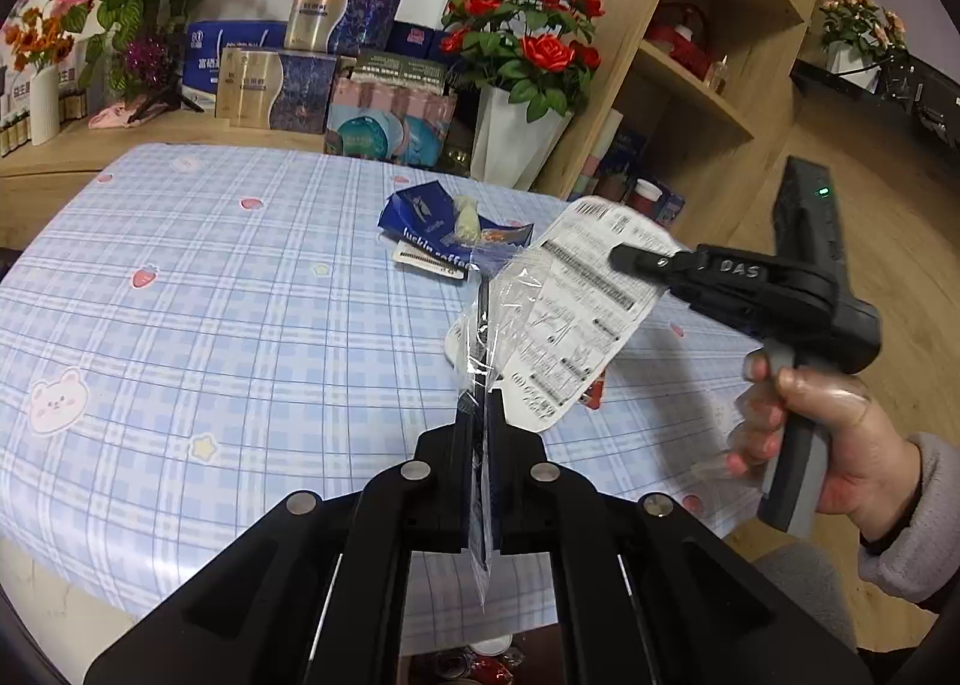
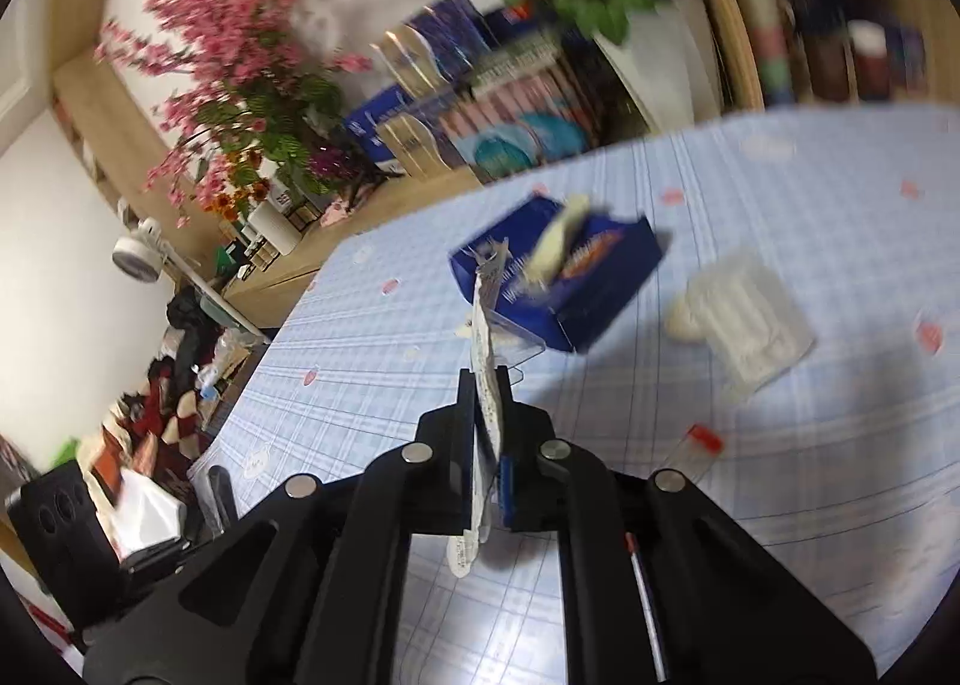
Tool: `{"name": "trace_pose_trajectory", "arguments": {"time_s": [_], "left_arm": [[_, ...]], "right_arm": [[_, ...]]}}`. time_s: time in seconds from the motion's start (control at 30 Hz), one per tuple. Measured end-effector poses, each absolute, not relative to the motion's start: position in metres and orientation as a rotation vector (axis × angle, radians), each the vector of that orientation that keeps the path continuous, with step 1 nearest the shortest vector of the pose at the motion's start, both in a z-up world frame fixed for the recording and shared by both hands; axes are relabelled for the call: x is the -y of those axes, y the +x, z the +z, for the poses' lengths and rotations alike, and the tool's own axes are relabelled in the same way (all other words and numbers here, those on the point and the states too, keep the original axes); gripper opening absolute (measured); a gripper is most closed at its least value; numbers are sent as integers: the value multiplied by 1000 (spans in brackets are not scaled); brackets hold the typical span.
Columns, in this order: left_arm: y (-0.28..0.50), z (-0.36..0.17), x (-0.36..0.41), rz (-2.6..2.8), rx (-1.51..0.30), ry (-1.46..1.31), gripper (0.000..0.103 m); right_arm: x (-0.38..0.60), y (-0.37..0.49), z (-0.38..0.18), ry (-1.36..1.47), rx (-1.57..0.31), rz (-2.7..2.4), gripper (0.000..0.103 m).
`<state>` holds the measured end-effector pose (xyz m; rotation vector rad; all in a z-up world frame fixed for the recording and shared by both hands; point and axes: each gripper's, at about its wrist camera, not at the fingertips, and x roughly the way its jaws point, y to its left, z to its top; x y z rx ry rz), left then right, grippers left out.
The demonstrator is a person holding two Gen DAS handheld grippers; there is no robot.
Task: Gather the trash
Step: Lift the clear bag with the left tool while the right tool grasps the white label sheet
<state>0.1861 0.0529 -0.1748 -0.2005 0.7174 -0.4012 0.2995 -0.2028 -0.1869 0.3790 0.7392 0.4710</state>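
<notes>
My left gripper (image 1: 480, 403) is shut on a crumpled clear wrapper (image 1: 516, 289) with a dark strip inside, held above the checked table (image 1: 210, 295). From the right, a hand (image 1: 840, 445) holds my right gripper (image 1: 618, 259), which is shut on a white printed card (image 1: 576, 313) with barcodes. That card touches the clear wrapper; I cannot tell whether they are joined. In the right wrist view, the right gripper (image 2: 486, 379) pinches the card (image 2: 486, 325) edge-on. A torn blue coffee bag (image 1: 432, 229) (image 2: 564, 271) with a cream scrap (image 1: 467, 217) lies on the table.
A white plastic blister tray (image 2: 744, 319) and a small clear tube with a red cap (image 2: 699, 442) lie on the table (image 2: 810, 205). Boxes (image 1: 312, 66), a vase of red roses (image 1: 522, 102) and a wooden shelf (image 1: 690, 54) stand behind. Clutter (image 2: 168, 403) covers the floor on the left.
</notes>
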Motion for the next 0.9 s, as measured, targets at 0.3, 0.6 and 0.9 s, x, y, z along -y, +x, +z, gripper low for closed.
{"name": "trace_pose_trajectory", "arguments": {"time_s": [0.3, 0.6, 0.9], "left_arm": [[150, -145, -55, -407, -670, -219, 4], [110, -122, -57, -409, -648, -234, 4], [77, -115, -56, -413, -634, -234, 4]], "right_arm": [[198, 246, -139, 205, -657, 459, 10], [203, 182, -124, 135, -630, 451, 10], [203, 125, -130, 82, -649, 460, 10]]}}
